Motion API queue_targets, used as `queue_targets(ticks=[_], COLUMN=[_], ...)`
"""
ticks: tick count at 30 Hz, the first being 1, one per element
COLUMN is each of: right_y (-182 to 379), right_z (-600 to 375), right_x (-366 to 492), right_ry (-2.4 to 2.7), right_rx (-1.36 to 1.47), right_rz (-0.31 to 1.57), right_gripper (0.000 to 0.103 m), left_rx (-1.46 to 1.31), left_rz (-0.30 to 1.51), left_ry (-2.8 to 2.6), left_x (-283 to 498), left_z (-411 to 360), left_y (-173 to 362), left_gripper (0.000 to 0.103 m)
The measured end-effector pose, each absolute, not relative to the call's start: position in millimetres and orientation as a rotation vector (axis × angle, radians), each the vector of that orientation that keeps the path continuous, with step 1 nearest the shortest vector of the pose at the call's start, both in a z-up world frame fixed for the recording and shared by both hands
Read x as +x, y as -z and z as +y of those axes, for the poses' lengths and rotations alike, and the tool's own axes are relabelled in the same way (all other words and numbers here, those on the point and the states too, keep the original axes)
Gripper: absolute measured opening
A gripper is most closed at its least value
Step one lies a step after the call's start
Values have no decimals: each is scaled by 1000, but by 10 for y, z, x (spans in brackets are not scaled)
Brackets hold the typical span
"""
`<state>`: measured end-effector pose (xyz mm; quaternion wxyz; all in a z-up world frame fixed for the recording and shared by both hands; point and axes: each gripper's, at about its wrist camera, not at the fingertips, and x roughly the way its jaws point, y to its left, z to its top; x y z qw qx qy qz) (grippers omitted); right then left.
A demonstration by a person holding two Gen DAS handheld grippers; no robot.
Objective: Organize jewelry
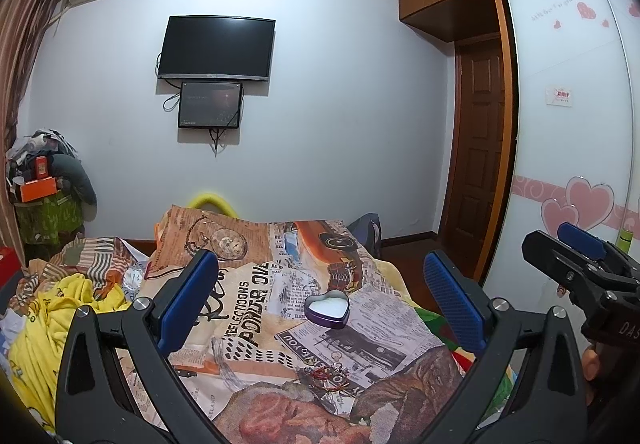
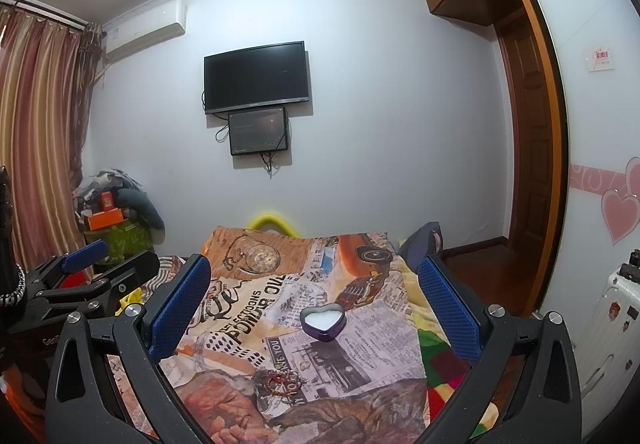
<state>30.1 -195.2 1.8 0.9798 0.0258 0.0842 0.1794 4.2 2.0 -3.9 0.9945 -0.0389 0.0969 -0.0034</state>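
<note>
Your left gripper [image 1: 320, 308] hangs above the bed with its blue fingers [image 1: 188, 300] spread wide and nothing between them. Your right gripper [image 2: 316, 312] is the same: fingers [image 2: 450, 312] released, wide apart, holding nothing. Both hover over the printed blanket [image 1: 256, 284] without touching it.

Take the heart-shaped tin [image 1: 327, 310] as your landmark. It sits open on the blanket, purple on the outside with a white lining, roughly midway between the fingers in each view [image 2: 323, 320]. The jewelry [image 1: 330, 378], a small tangle of red bracelets and a few lighter pieces, lies on the blanket on your side of the tin, apart from it, and closer to you than the fingertips. From the right wrist view the same pile [image 2: 282, 384] shows just to the near left of the tin. None of it is inside the tin.

Beyond the tin, on the far wall, hangs a dark television [image 1: 216, 48] with a smaller screen [image 1: 210, 105] just below it. To the left of the tin, yellow cloth [image 1: 60, 316] is bunched on the bed. To the right of the tin, your right gripper shows at the edge of the left wrist view, near a wardrobe door [image 1: 576, 148] with pink hearts.
</note>
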Motion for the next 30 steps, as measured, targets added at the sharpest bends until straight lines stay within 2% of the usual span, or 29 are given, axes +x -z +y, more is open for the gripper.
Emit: queue_targets(ticks=[30], right_y=[-29], right_z=[-1961], right_x=[302], right_ry=[-362], right_rx=[55], right_rz=[173], right_gripper=[103], left_rx=[-72], left_rz=[198], left_ry=[8], left_x=[38], left_z=[8], left_y=[45], left_gripper=[103])
